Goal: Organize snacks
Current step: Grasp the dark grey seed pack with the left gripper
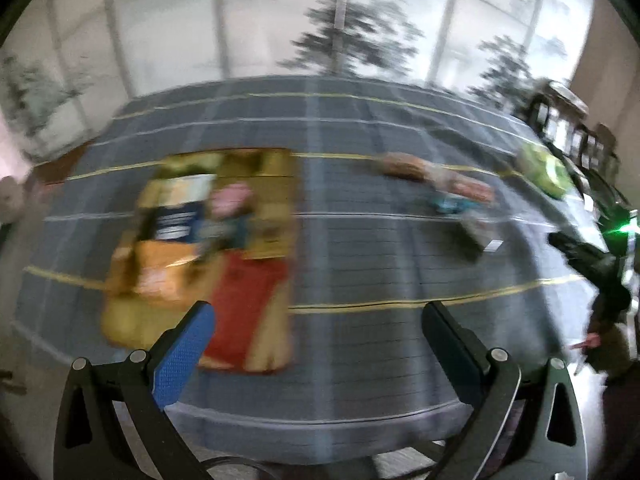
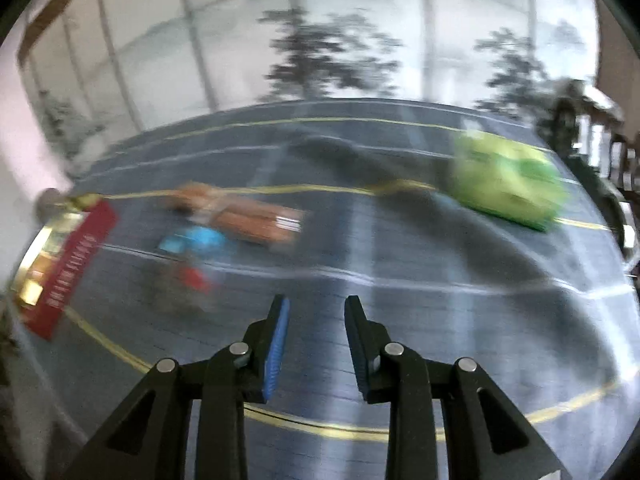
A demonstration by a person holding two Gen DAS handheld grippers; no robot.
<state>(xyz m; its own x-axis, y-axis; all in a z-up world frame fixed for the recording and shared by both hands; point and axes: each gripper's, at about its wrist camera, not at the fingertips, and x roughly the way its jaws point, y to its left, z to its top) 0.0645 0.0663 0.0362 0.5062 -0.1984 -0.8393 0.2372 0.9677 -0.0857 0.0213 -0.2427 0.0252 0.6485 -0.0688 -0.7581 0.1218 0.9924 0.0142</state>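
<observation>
Left wrist view: your left gripper (image 1: 320, 316) has jaws spread wide, empty, above the plaid tablecloth (image 1: 360, 248). Snack box (image 1: 200, 256) sits near-left, packets blurred.

Right wrist view: your right gripper (image 2: 316, 308) is parted narrowly, empty. Green bag (image 2: 506, 182) far right; probably wrapped snacks (image 2: 240, 216) left.

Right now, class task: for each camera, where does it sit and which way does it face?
Left wrist: on the left gripper, facing the plaid tablecloth and gold tray of snacks; open fingers show.
Right wrist: on the right gripper, facing loose snacks; fingers apart.
Shared: green bag, tablecloth, windows.
</observation>
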